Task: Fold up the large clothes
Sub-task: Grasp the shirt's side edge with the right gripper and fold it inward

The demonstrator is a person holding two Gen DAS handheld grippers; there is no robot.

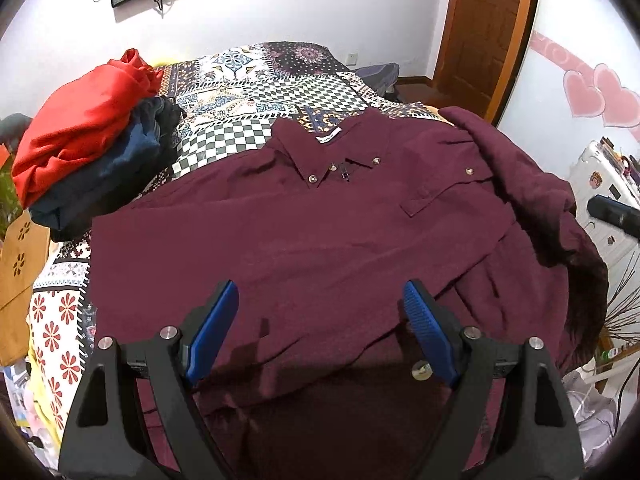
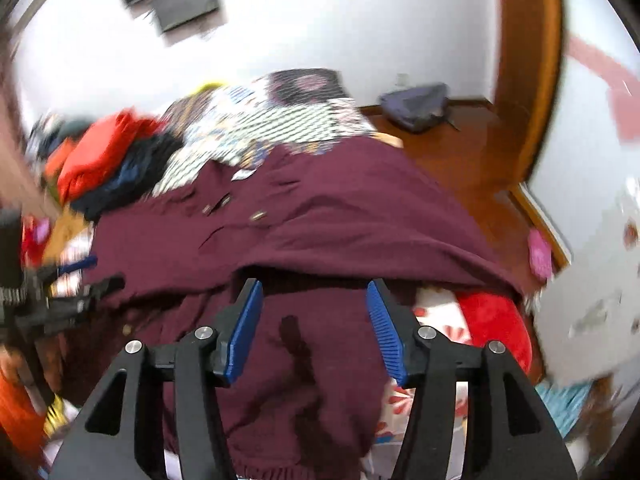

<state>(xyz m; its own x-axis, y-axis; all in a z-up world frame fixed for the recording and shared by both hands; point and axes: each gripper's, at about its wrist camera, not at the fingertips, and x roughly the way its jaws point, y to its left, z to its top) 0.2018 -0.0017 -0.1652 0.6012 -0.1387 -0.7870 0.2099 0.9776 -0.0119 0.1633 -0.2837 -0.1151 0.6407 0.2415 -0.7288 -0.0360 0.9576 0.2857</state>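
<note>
I'm hovering both grippers, left gripper (image 1: 320, 300) and right gripper (image 2: 314, 296), jaws apart and empty, angling down over the soft, wrinkled maroon button-down shirt (image 1: 304, 232).

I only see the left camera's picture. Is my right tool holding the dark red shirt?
Observer: No. The right tool is open above the shirt, with nothing pinched between its pads.
Child: Is anything hiding under the shirt on that side?
Observer: Yes. A red thing, maybe a cushion, pokes out from under the shirt's edge, beside the flowered bedspread.
</note>
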